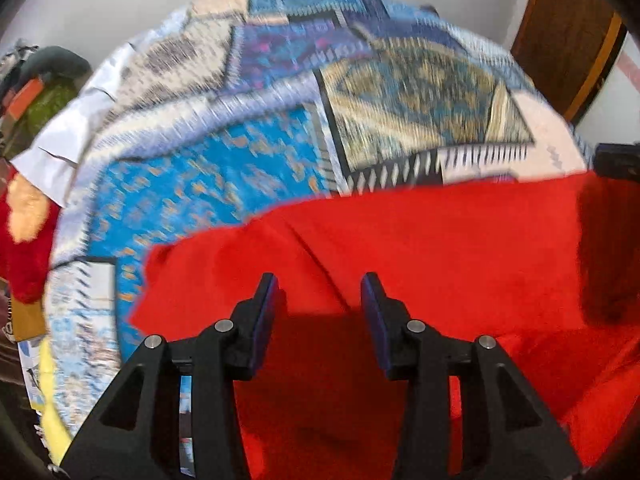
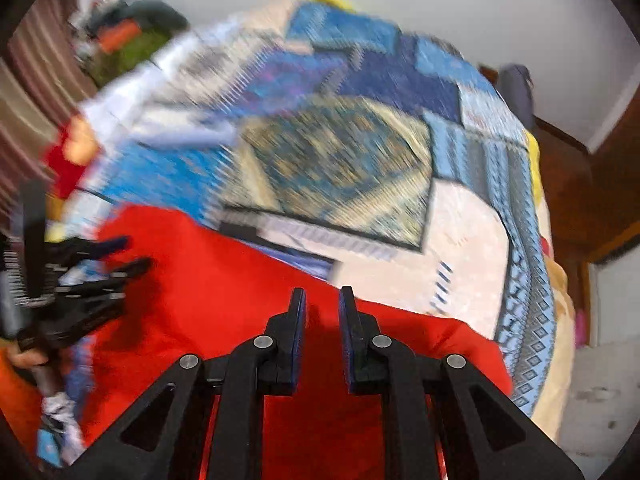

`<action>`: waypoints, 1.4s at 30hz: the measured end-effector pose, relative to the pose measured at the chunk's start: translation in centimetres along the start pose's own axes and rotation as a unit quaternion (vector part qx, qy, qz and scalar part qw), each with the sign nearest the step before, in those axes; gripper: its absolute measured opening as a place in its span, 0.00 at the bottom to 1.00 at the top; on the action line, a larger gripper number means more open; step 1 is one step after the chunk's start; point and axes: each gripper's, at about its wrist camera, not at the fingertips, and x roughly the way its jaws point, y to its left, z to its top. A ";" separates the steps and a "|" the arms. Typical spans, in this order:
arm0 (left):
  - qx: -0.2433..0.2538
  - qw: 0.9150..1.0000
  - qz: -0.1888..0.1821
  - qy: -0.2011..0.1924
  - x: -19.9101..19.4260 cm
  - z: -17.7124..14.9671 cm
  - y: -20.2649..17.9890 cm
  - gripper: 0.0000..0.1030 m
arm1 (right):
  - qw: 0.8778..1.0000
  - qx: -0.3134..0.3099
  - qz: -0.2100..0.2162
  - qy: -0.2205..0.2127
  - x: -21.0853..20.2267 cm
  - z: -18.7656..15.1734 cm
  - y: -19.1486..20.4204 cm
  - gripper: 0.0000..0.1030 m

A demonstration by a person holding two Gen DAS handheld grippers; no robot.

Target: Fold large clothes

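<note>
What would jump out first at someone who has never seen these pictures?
The bright red cloth fills the near part of both views, spread over a busy blue, gold and cream patterned bedspread behind it. Next come the black two-finger grippers over the red: the left gripper with its fingers well apart, the right gripper with a narrower gap. Neither holds anything.

Left claw (image 1: 320, 288) and right claw (image 2: 322, 300) agape

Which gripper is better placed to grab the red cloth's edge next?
Left, probably. The left gripper is open wide over the red cloth, near its free corner. The right gripper is also over it, but its jaws stand narrower and mid-cloth.
</note>
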 end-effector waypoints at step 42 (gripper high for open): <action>0.118 0.993 0.011 -0.015 -3.8 -6.5 -10.9 0.68 | 0.998 -0.045 0.036 0.033 0.7 -11.8 1.2 0.11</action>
